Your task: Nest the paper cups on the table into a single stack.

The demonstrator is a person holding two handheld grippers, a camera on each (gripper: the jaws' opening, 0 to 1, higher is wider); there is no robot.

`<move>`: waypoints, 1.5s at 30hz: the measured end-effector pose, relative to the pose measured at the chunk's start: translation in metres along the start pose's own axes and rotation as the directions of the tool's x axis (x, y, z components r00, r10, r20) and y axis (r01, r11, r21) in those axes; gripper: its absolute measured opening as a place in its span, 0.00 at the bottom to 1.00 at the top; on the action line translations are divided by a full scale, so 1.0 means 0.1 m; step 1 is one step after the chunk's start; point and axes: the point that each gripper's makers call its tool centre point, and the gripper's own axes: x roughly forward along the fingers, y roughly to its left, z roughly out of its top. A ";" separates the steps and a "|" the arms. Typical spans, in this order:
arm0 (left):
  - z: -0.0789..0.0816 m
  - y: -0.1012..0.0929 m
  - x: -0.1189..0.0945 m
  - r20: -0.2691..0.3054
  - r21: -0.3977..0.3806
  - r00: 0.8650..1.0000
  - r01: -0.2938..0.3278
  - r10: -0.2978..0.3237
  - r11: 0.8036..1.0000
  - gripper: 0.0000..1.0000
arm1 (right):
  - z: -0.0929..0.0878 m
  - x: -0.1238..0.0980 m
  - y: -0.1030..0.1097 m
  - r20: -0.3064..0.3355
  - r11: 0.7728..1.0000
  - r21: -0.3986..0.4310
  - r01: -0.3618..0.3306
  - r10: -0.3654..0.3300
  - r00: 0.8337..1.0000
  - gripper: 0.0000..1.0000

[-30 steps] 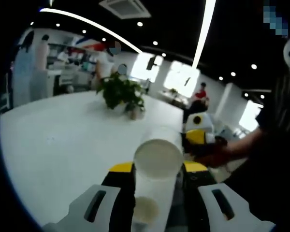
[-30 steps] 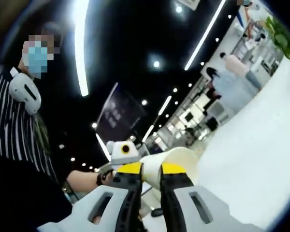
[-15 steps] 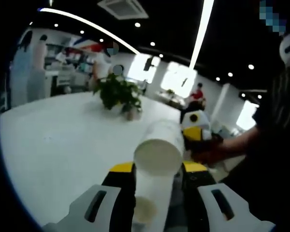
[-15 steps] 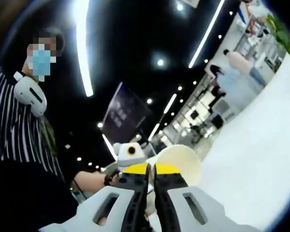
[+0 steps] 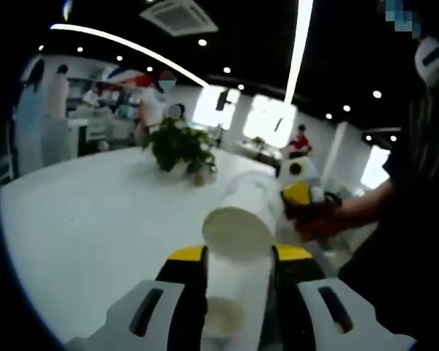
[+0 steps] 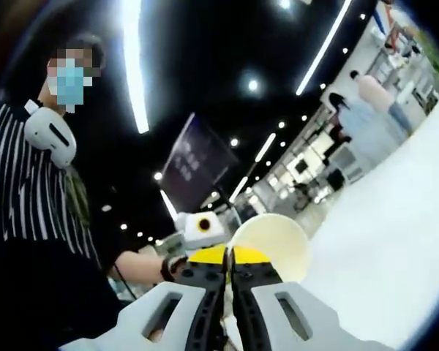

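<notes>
Two cups in hand: my left gripper (image 5: 238, 256) clamps a paper cup (image 5: 236, 241), my right gripper (image 6: 227, 256), nearly closed, pinches another cup's rim (image 6: 272, 241).

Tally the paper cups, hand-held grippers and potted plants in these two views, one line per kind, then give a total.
Paper cups: 2, the first cup clamped in the left hand-held gripper and the second cup pinched by the right hand-held gripper
Hand-held grippers: 2
Potted plants: 1, the potted plant on the white table
Total: 5
</notes>
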 end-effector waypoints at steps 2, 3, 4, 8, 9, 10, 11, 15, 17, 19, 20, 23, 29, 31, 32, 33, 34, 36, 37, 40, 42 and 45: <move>-0.04 0.02 -0.01 -0.007 0.032 1.000 -0.010 0.010 0.999 0.29 | 0.01 0.01 0.01 -0.008 1.000 -0.007 0.002 -0.002 1.000 0.00; -0.04 0.02 -0.01 -0.001 0.039 1.000 -0.014 0.014 0.999 0.30 | 0.00 0.01 0.02 -0.016 1.000 -0.014 0.006 -0.006 1.000 0.00; -0.04 0.03 -0.01 0.003 0.044 1.000 -0.024 0.024 0.999 0.32 | -0.01 0.02 0.03 -0.028 1.000 -0.025 0.008 -0.009 1.000 0.00; -0.03 0.02 -0.02 0.029 0.035 0.999 -0.032 0.031 0.999 0.37 | -0.02 0.03 0.05 -0.048 0.999 -0.034 0.007 -0.008 0.999 0.00; -0.04 0.02 -0.01 0.031 0.035 0.999 -0.032 0.031 0.999 0.38 | -0.03 0.03 0.05 -0.056 0.999 -0.036 0.008 -0.010 0.998 0.00; -0.05 0.01 -0.01 0.031 0.038 0.999 -0.033 0.032 0.999 0.38 | -0.05 0.03 0.05 -0.067 0.999 -0.042 0.010 -0.012 0.998 0.00; -0.06 0.01 -0.01 0.031 0.040 0.999 -0.034 0.033 0.999 0.39 | -0.06 0.04 0.05 -0.072 0.999 -0.043 0.007 -0.010 0.997 0.00; -0.04 0.00 -0.01 0.061 0.040 0.997 -0.048 0.045 0.998 0.49 | -0.07 0.07 0.07 -0.092 0.999 -0.045 0.011 -0.015 0.996 0.00; -0.03 0.01 -0.02 0.066 0.036 0.997 -0.050 0.048 0.998 0.50 | -0.07 0.08 0.08 -0.108 0.998 -0.059 0.013 -0.019 0.994 0.00; -0.04 0.01 -0.01 0.069 0.053 0.996 -0.065 0.061 0.996 0.50 | -0.07 0.09 0.09 -0.134 0.997 -0.077 0.013 -0.023 0.991 0.00; -0.04 0.00 -0.01 0.072 0.059 0.995 -0.069 0.065 0.996 0.51 | -0.09 0.11 0.08 -0.155 0.996 -0.082 0.017 -0.030 0.987 0.00; -0.05 -0.01 0.00 0.077 0.074 0.995 -0.076 0.070 0.994 0.54 | -0.10 0.13 0.09 -0.183 0.996 -0.085 0.016 -0.031 0.983 0.00; -0.11 0.02 -0.02 0.072 0.112 0.992 -0.109 0.101 0.988 0.62 | -0.17 0.16 0.02 -0.229 0.993 -0.108 0.040 -0.064 0.971 0.00; -0.14 0.03 -0.03 0.064 0.115 0.992 -0.120 0.113 0.986 0.71 | -0.25 0.21 0.02 -0.289 0.990 -0.137 0.031 -0.069 0.955 0.00; -0.20 0.07 -0.06 0.061 0.132 0.987 -0.157 0.150 0.979 0.72 | -0.27 0.22 0.03 -0.298 0.990 -0.139 0.029 -0.070 0.952 0.00; -0.20 0.06 -0.07 0.068 0.131 0.986 -0.162 0.154 0.978 0.73 | -0.29 0.23 0.03 -0.311 0.990 -0.141 0.030 -0.073 0.948 0.00; -0.20 0.06 -0.07 0.073 0.131 0.985 -0.167 0.158 0.977 0.74 | -0.33 0.24 0.02 -0.332 0.989 -0.148 0.028 -0.076 0.940 0.00; -0.25 0.07 -0.08 0.067 0.133 0.983 -0.178 0.170 0.975 0.75 | -0.36 0.26 0.03 -0.345 0.987 -0.158 0.018 -0.072 0.936 0.00; -0.26 0.07 -0.07 0.063 0.135 0.983 -0.181 0.174 0.974 0.76 | -0.40 0.27 0.03 -0.358 0.986 -0.169 0.012 -0.073 0.931 0.00; -0.30 0.05 -0.07 0.054 0.141 0.983 -0.182 0.176 0.973 0.80 | -0.45 0.29 0.03 -0.373 0.985 -0.173 0.006 -0.071 0.925 0.00; -0.32 0.05 -0.07 0.051 0.146 0.983 -0.184 0.178 0.972 0.83 | -0.46 0.30 0.04 -0.378 0.985 -0.173 0.001 -0.068 0.923 0.00; -0.33 0.08 -0.09 0.050 0.160 0.978 -0.207 0.201 0.965 0.90 | -0.48 0.31 0.04 -0.392 0.984 -0.178 -0.005 -0.066 0.918 0.00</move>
